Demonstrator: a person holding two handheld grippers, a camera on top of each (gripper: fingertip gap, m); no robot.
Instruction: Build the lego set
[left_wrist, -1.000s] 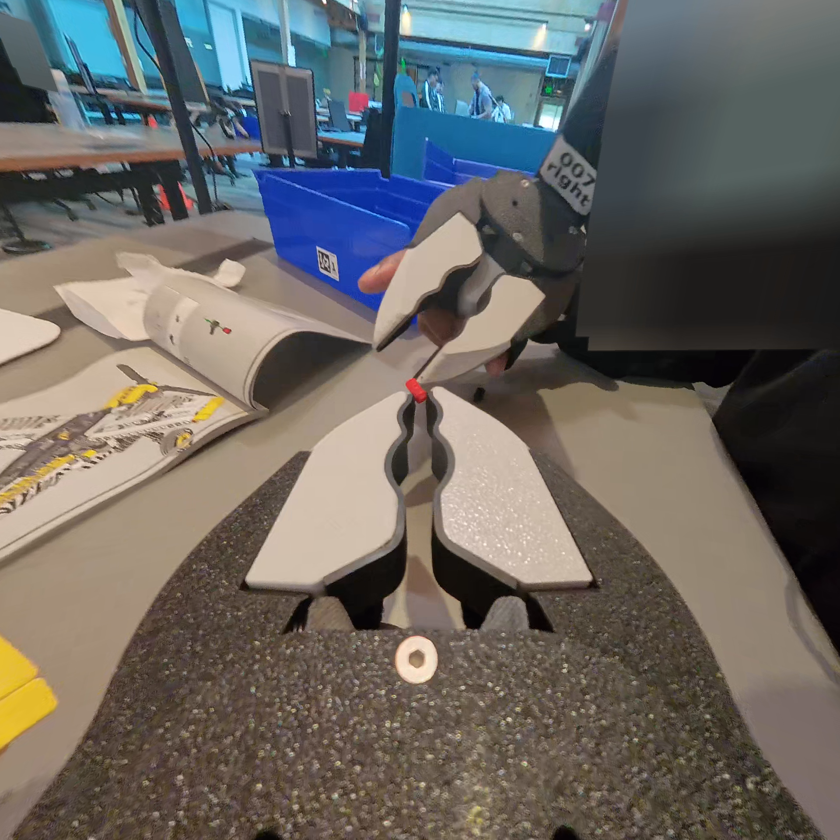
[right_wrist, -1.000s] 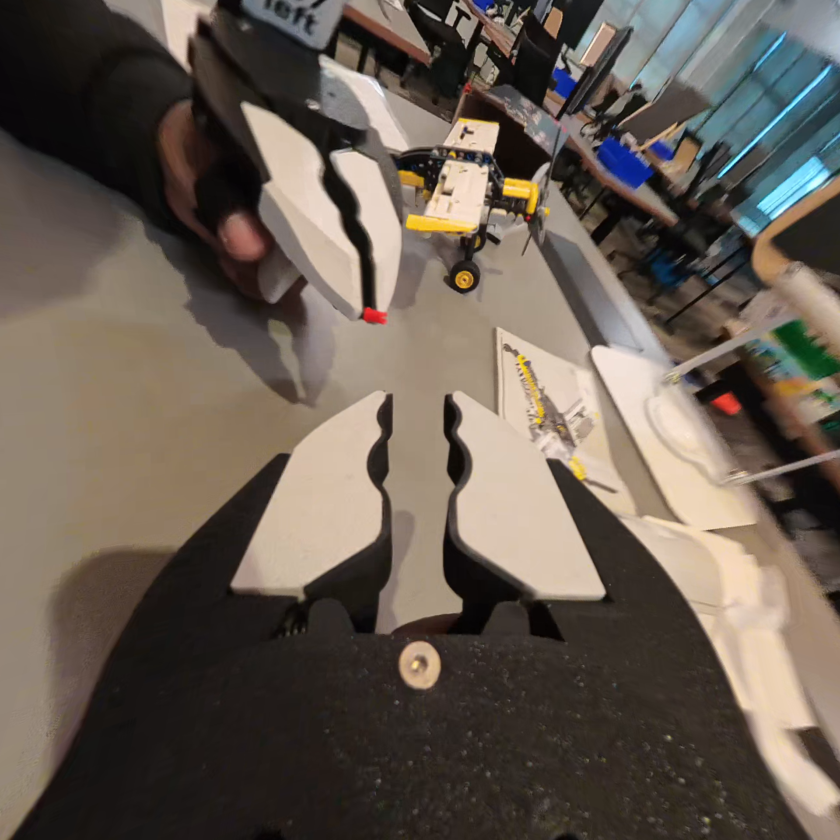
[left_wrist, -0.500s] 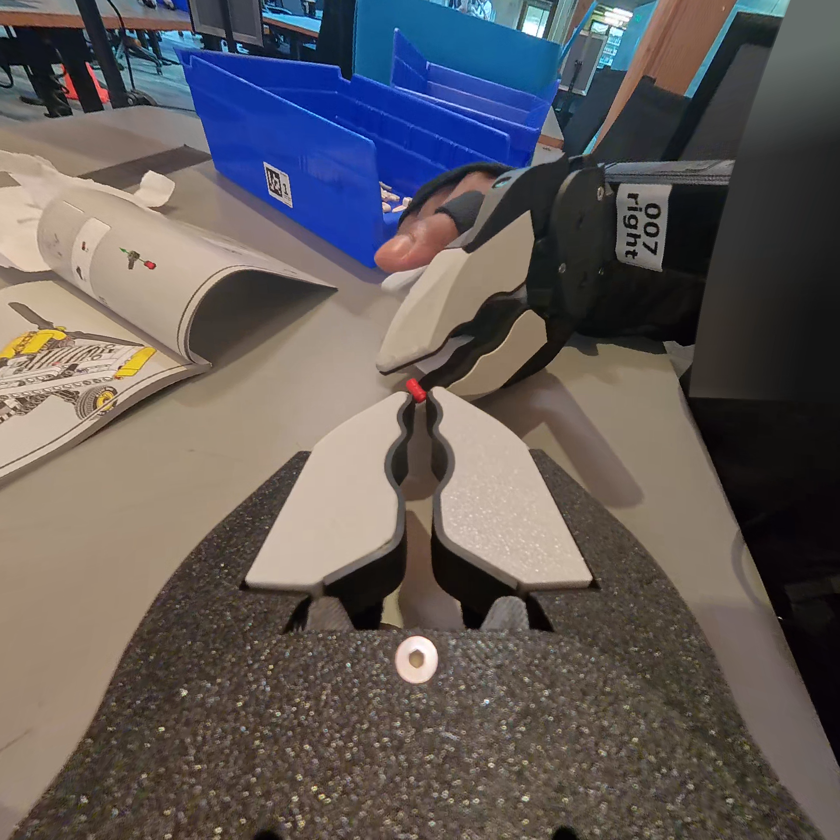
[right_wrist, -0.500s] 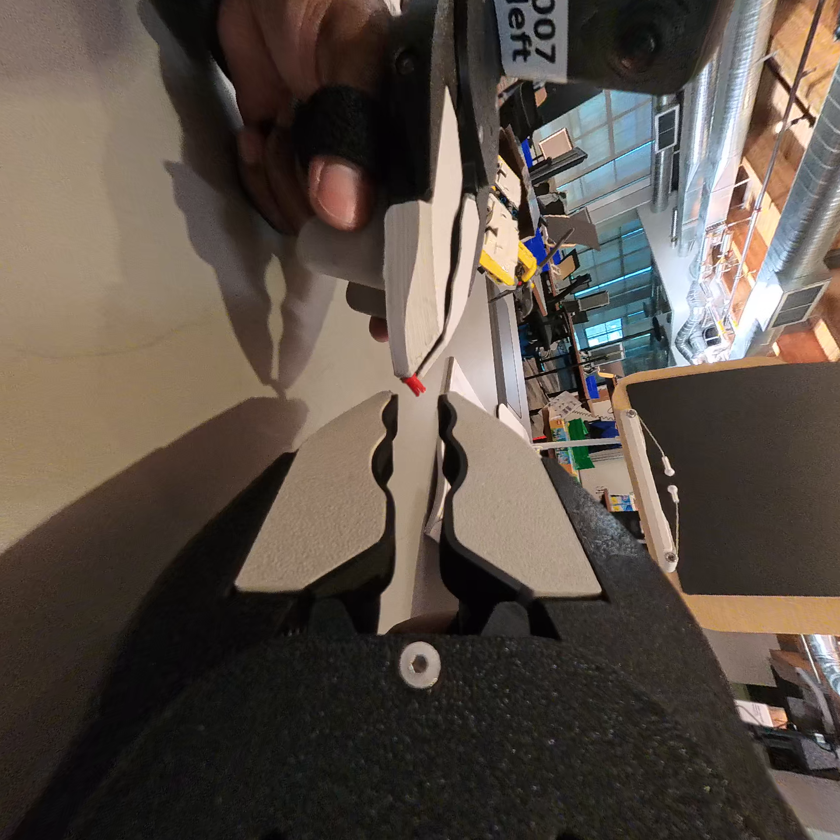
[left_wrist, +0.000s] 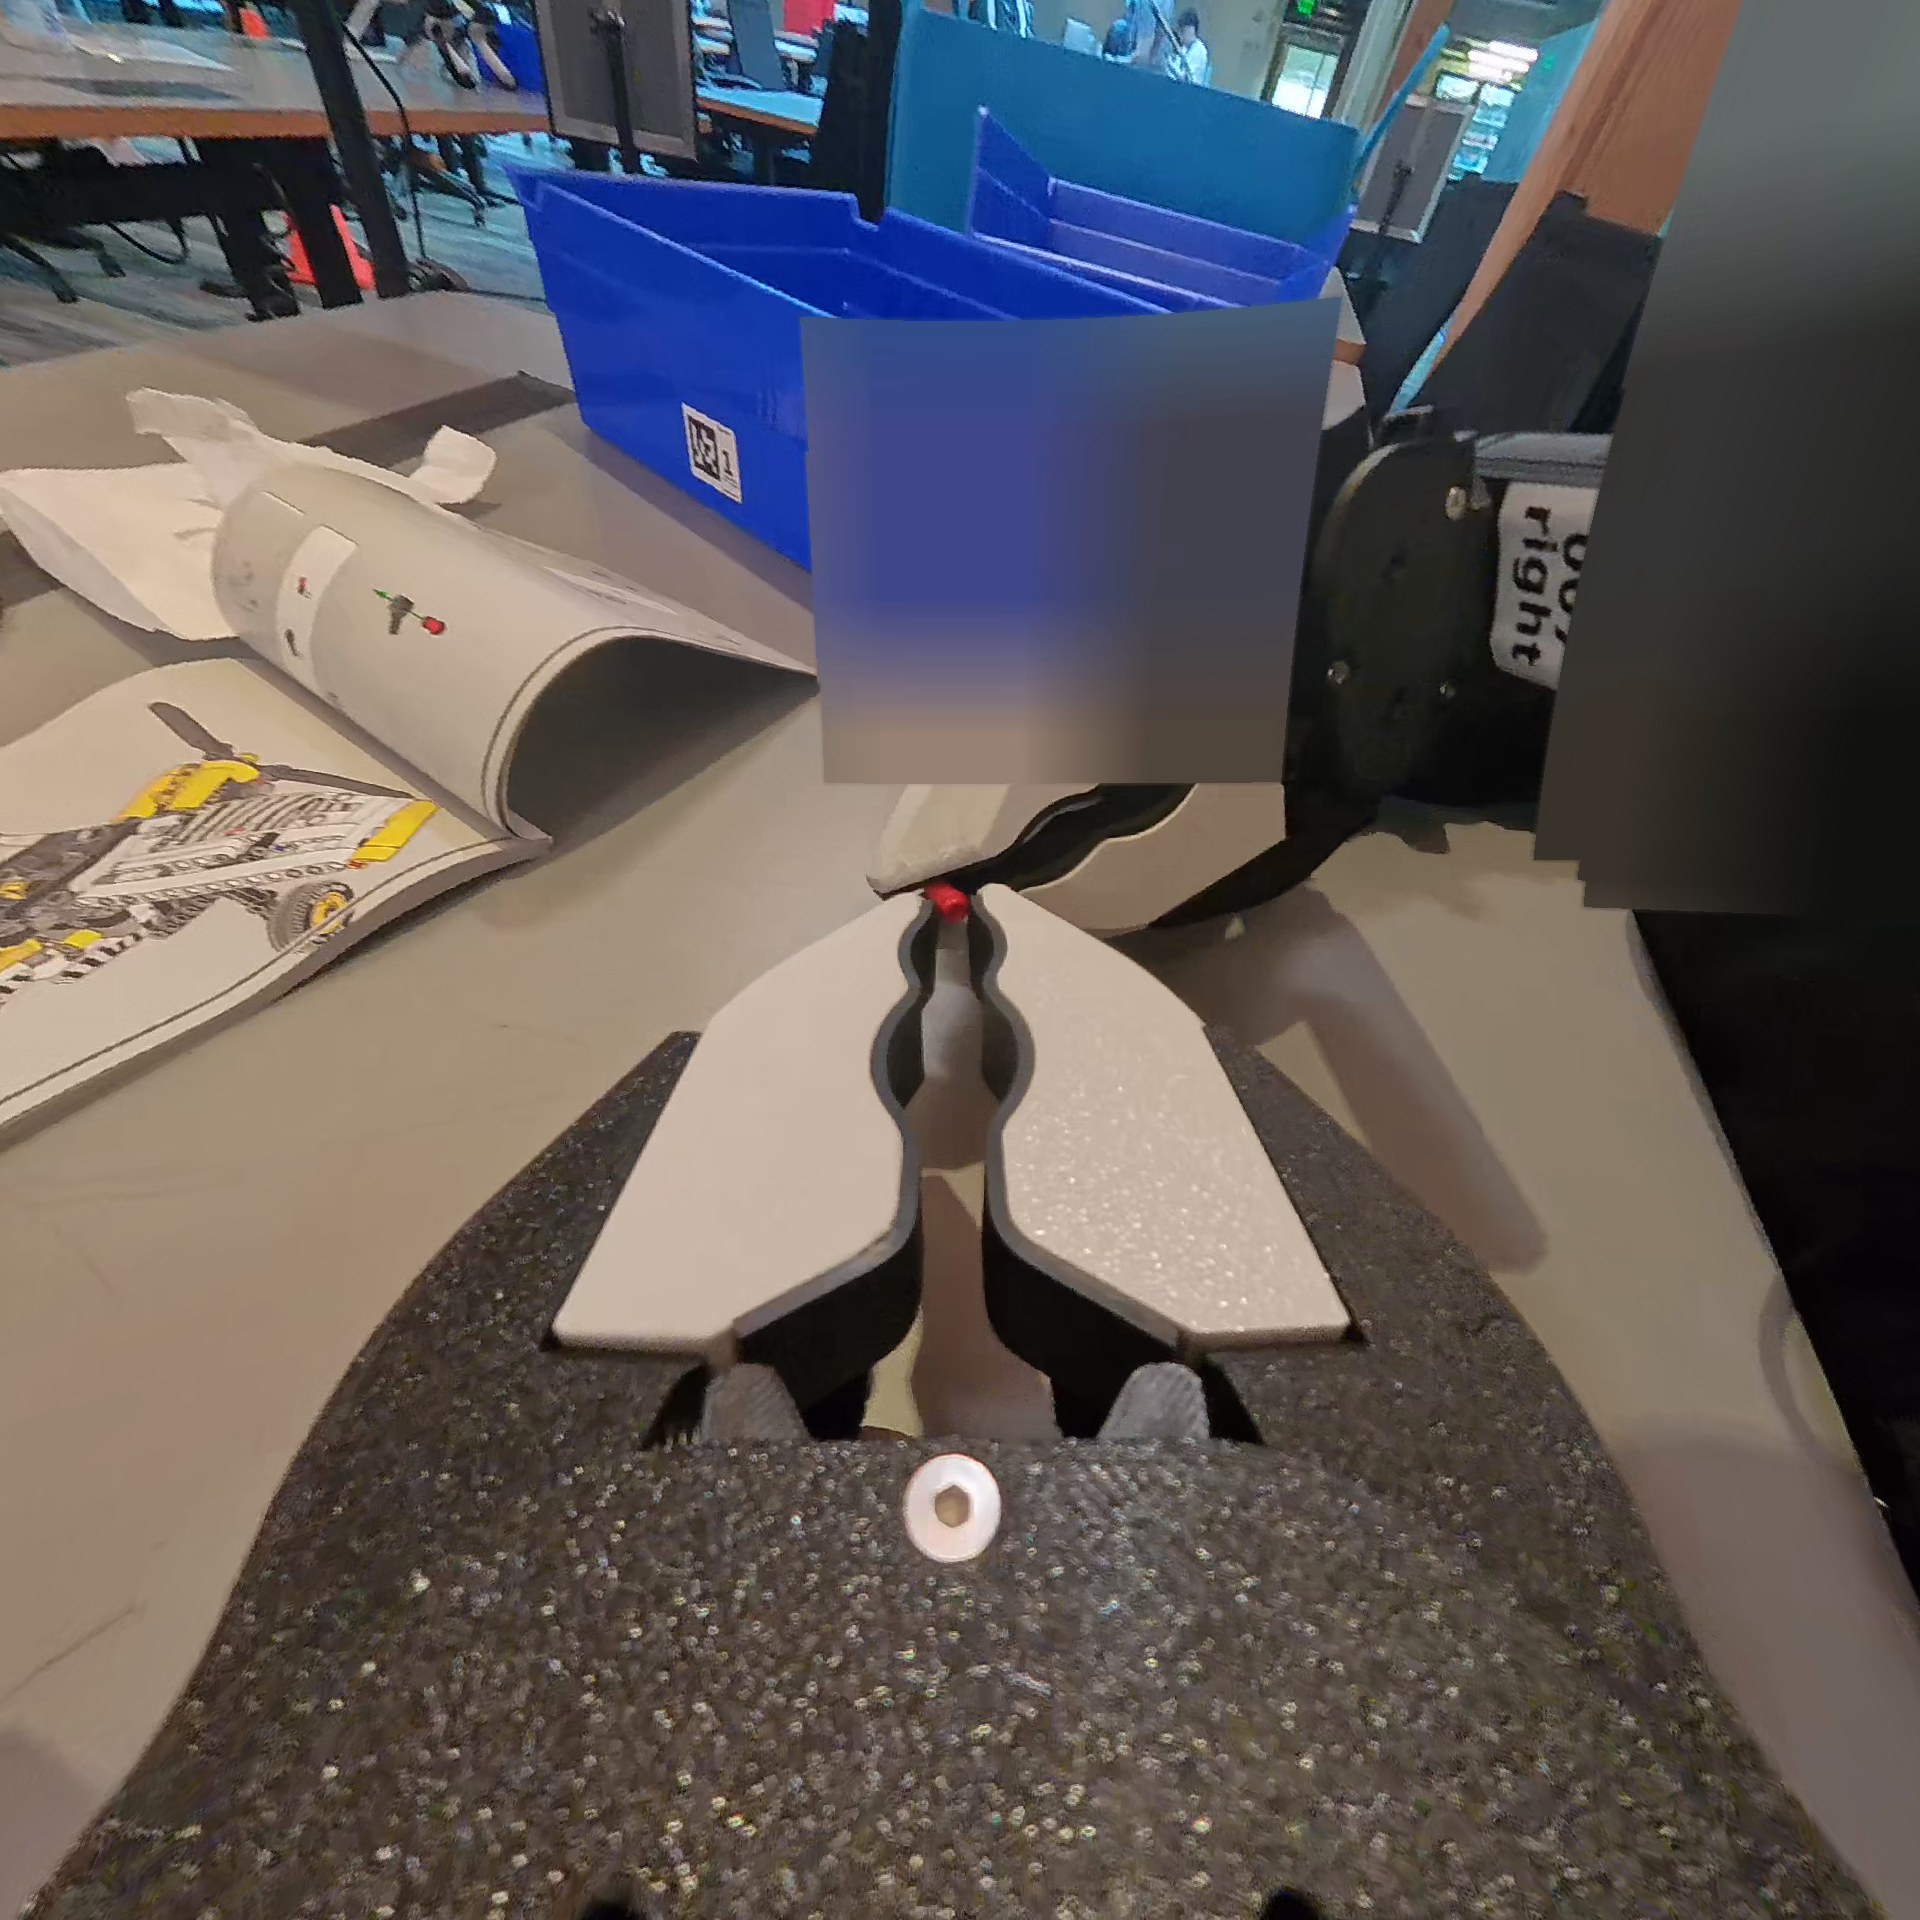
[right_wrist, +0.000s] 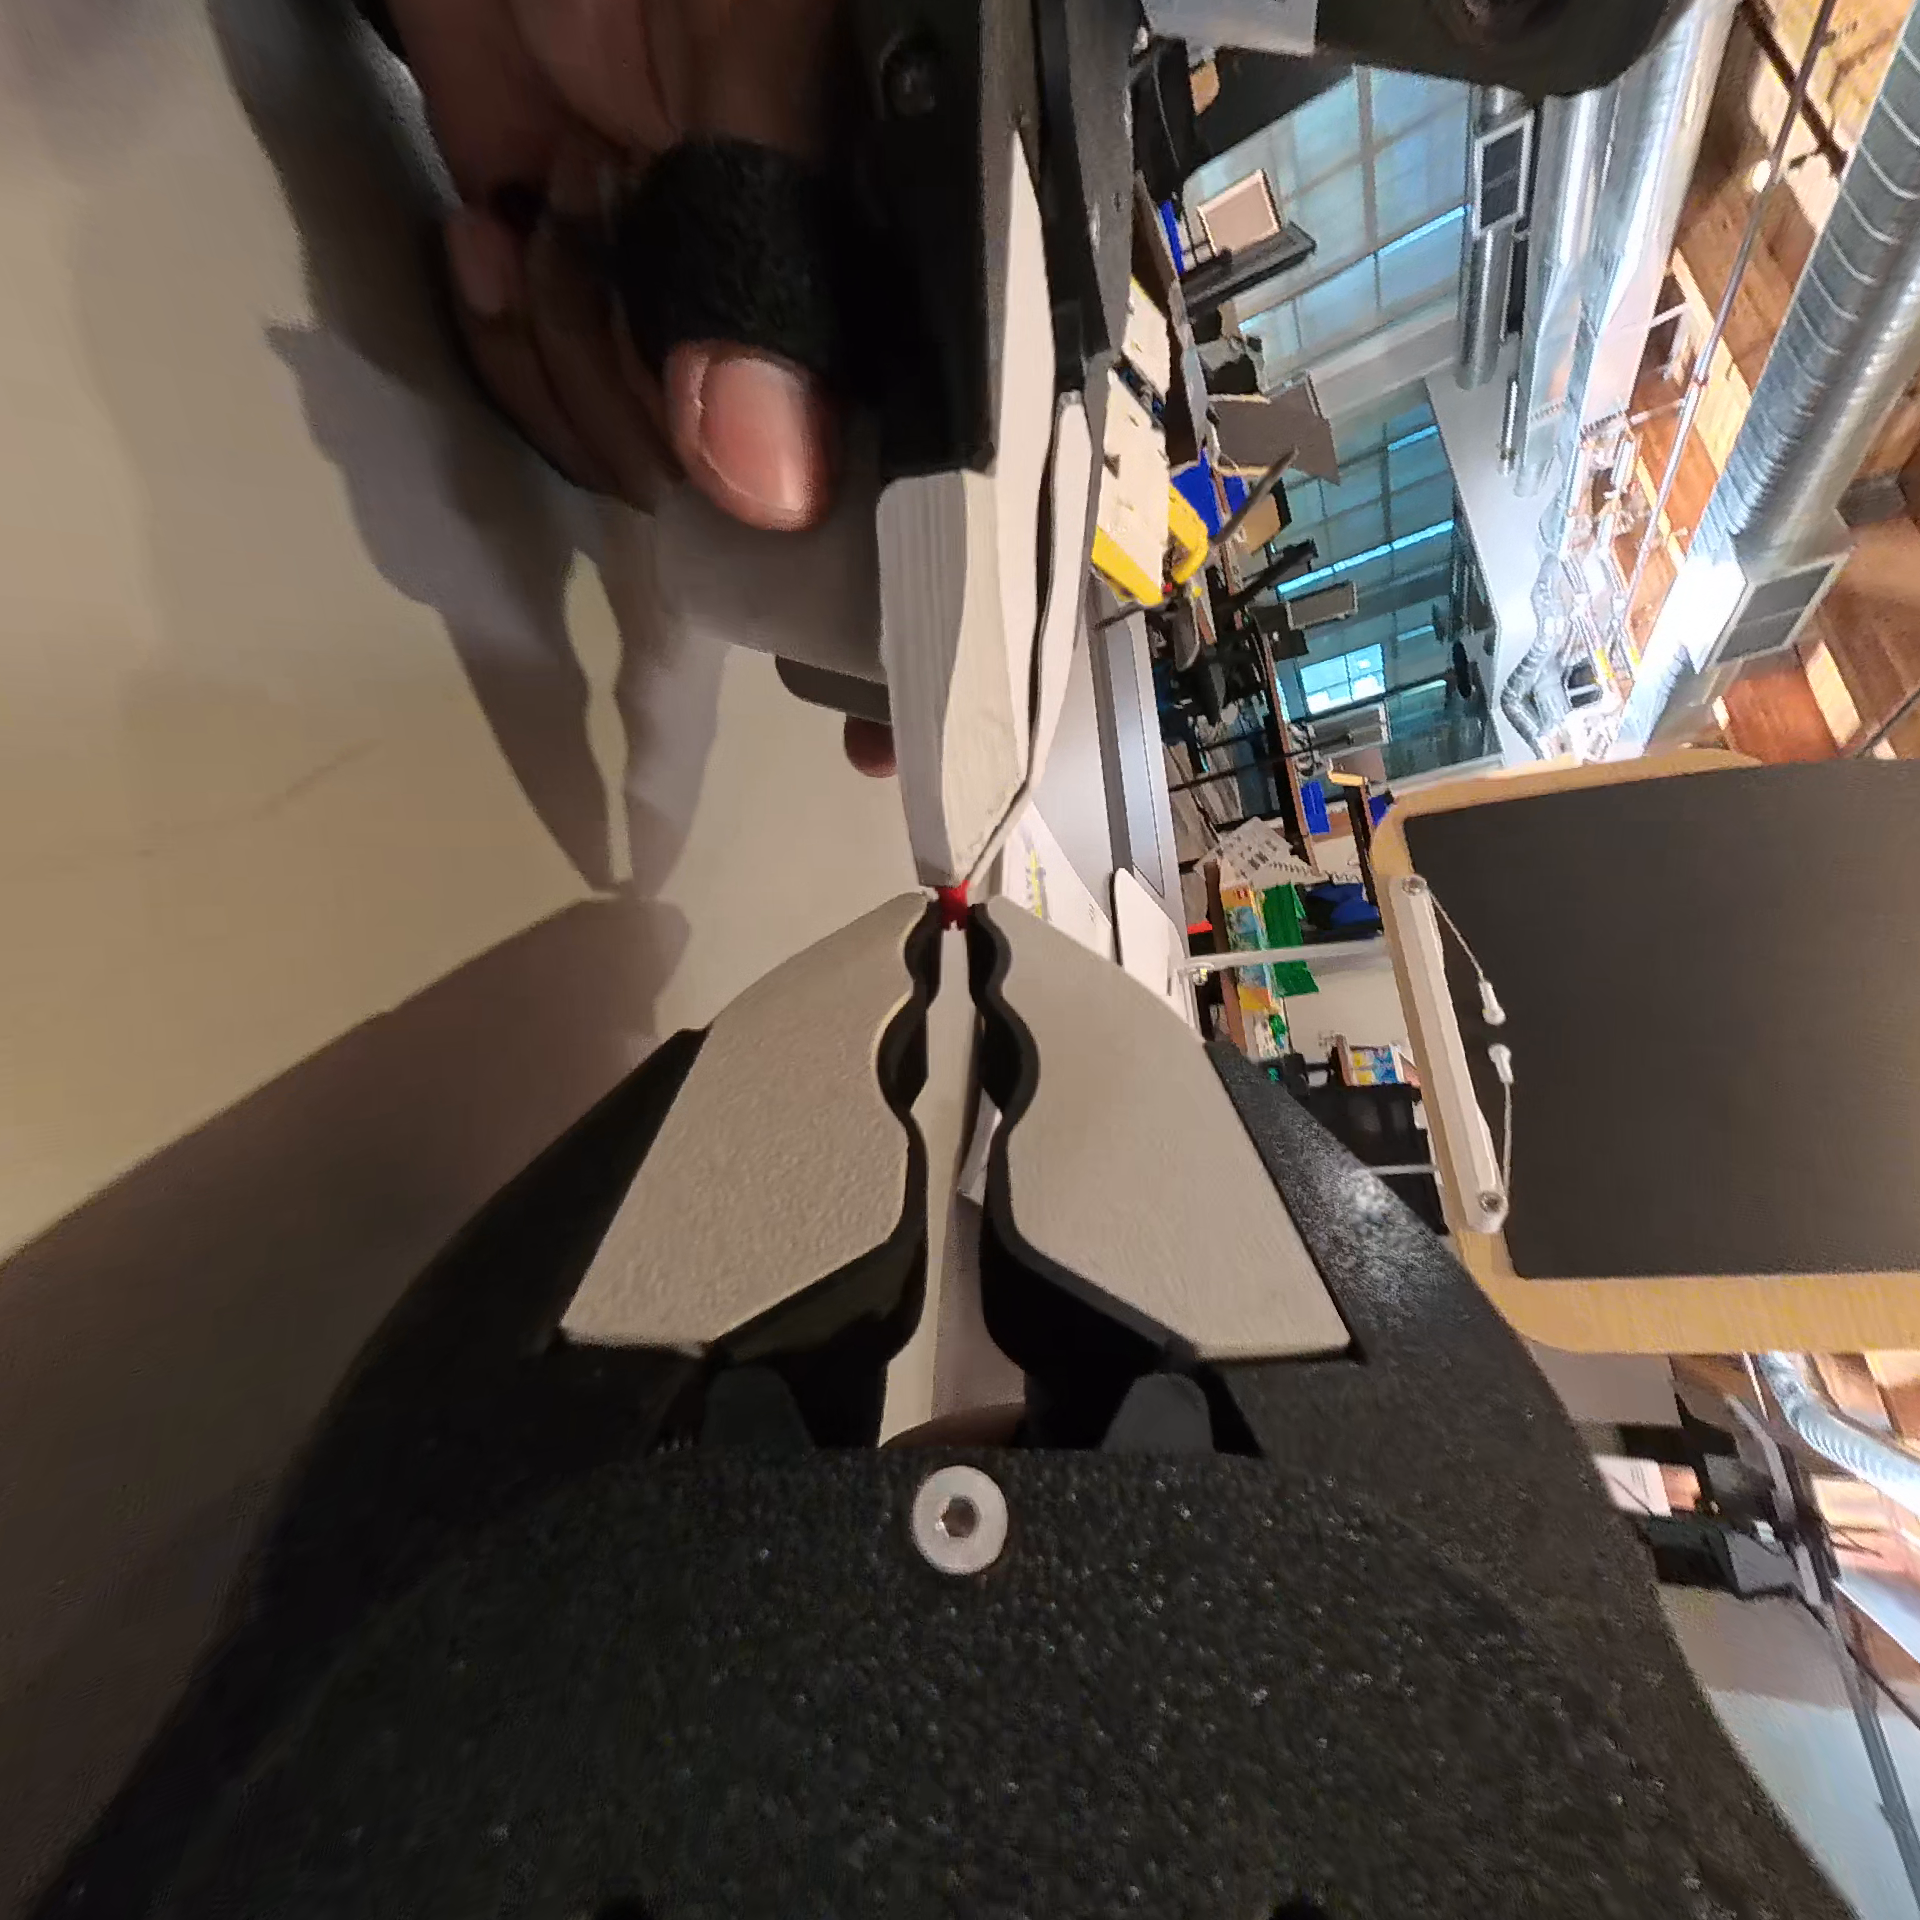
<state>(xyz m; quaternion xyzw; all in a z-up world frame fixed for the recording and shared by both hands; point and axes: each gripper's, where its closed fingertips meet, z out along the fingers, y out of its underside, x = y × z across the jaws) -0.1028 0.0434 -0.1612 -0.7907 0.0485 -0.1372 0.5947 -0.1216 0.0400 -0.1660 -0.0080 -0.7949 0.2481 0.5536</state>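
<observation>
While its smooth grey fingertips are being pressed nearly together, a tiny red plastic peg (left_wrist: 947, 901) is being pinched by the left gripper (left_wrist: 943, 914) above the matte grey table (left_wrist: 416, 1091). The same peg is being clamped at its other end by the right gripper (right_wrist: 951, 914), tip to tip. A curled glossy instruction booklet (left_wrist: 312, 727) and a rigid blue plastic bin (left_wrist: 675, 343) are being left nearby.

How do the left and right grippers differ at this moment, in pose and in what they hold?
The left gripper lies flat over the grey table, while the right gripper is rolled on its side, the table running vertically in its view. The left comes in along the table; the right meets it tip to tip from ahead. Shared: both are nearly closed, pinching the same small red piece.
</observation>
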